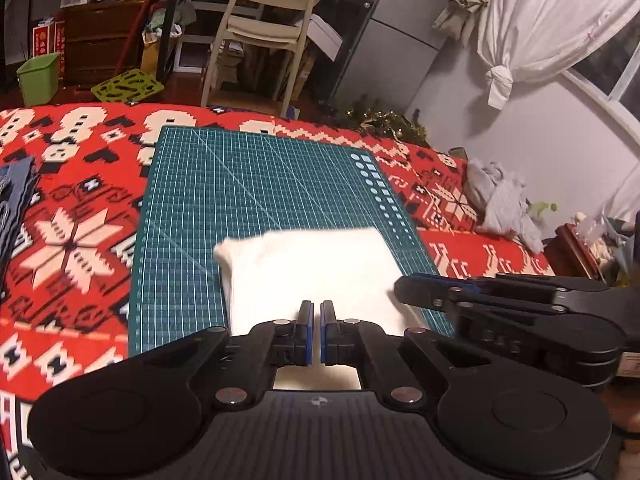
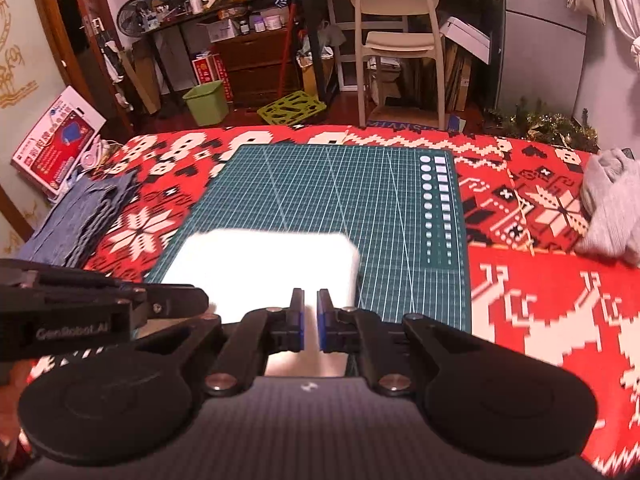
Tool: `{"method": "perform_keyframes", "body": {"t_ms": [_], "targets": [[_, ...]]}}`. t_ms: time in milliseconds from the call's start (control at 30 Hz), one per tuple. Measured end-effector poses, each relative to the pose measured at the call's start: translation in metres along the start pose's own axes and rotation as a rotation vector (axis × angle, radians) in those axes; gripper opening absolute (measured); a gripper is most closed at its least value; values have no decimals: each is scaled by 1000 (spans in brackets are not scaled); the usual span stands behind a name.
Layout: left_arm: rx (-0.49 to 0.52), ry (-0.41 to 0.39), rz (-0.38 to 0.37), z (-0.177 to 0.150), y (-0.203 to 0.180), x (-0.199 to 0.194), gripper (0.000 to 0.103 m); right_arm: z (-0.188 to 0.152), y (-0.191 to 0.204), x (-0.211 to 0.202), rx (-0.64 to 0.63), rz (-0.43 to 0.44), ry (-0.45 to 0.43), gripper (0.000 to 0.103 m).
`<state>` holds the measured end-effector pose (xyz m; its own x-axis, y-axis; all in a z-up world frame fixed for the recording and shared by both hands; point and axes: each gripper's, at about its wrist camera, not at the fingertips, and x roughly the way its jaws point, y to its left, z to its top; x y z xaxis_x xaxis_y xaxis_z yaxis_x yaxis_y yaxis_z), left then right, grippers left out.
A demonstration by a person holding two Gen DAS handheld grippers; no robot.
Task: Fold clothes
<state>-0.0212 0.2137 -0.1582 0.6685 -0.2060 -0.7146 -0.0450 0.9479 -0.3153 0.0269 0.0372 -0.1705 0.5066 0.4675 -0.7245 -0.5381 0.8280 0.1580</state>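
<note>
Already folded into a compact block on the cutting mat (image 2: 328, 200): white garment (image 2: 264, 264), fingers of left gripper (image 1: 316, 332) and right gripper (image 2: 310, 320) nearly closed, empty; grey garment (image 2: 612, 208) crumpled aside.

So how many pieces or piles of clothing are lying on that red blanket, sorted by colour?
White: 1, a folded white cloth on the green cutting mat
Blue: 1, a stack of blue denim pieces on the left; how many pieces it holds cannot be told
Grey: 1, a crumpled grey garment on the right
Total: 3
</note>
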Motion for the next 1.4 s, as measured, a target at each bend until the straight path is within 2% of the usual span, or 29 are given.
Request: {"method": "perform_keyframes", "body": {"t_ms": [200, 333, 500, 933, 1033, 1200, 1300, 1400], "targets": [[1, 19, 22, -1, 2, 6, 2, -4, -5, 14, 10, 0, 27, 6], [6, 30, 29, -8, 2, -2, 2, -11, -4, 2, 16, 6, 35, 7], [7, 54, -16, -22, 1, -13, 2, -26, 4, -15, -16, 21, 50, 8], [66, 103, -12, -70, -9, -45, 2, -82, 18, -63, -19, 55, 99, 8], [46, 64, -37, -66, -9, -51, 2, -81, 15, -70, 3, 74, 86, 8], [27, -19, -93, -39, -14, -39, 2, -58, 15, -64, -2, 76, 26, 8], [22, -19, -102, -27, -18, -19, 2, -40, 14, -49, 3, 73, -1, 8], [26, 19, -87, -28, -19, -4, 1, -31, 16, -33, -23, 60, -8, 8]]}}
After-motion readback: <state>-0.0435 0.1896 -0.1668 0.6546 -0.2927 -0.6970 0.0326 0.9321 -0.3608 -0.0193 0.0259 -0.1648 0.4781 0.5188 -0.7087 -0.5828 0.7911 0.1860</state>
